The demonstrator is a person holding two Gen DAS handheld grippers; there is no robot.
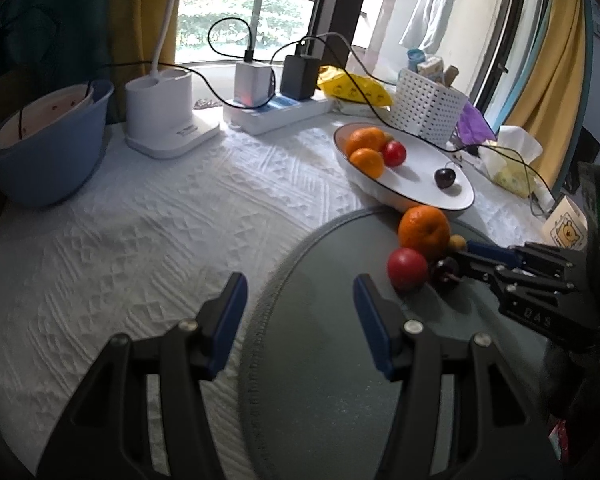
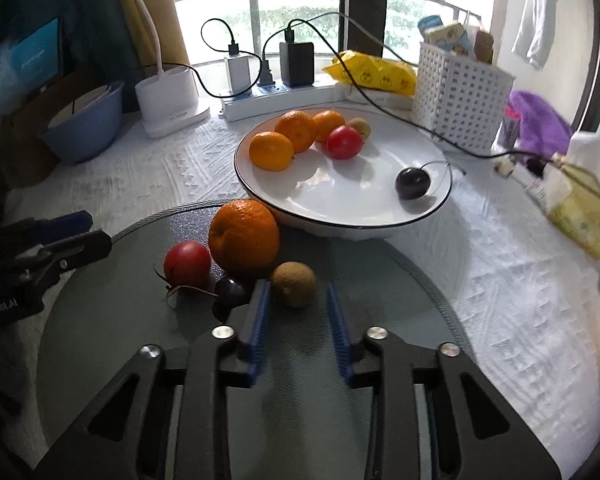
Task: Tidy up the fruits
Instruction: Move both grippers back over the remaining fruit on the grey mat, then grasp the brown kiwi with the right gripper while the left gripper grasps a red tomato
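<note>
A round grey mat (image 2: 300, 360) (image 1: 320, 340) holds an orange (image 2: 244, 236) (image 1: 424, 232), a red fruit (image 2: 187, 263) (image 1: 407, 269), a dark cherry (image 2: 230, 292) (image 1: 444, 270) and a small brown fruit (image 2: 294, 283) (image 1: 457, 242). My right gripper (image 2: 297, 306) (image 1: 472, 250) is open, its fingertips on either side of the brown fruit's near end. My left gripper (image 1: 300, 304) (image 2: 80, 228) is open and empty above the mat's left edge. A white plate (image 2: 380, 208) (image 1: 420, 192) behind holds three oranges, a red fruit, a brown fruit and a dark cherry (image 2: 413, 183).
A white perforated basket (image 2: 460, 92), a yellow packet (image 2: 372, 70), a power strip with chargers (image 2: 276, 92), a white lamp base (image 2: 172, 100) and a blue bowl (image 2: 88, 128) line the back. Cables cross near the plate. Tissues (image 2: 580, 192) lie right.
</note>
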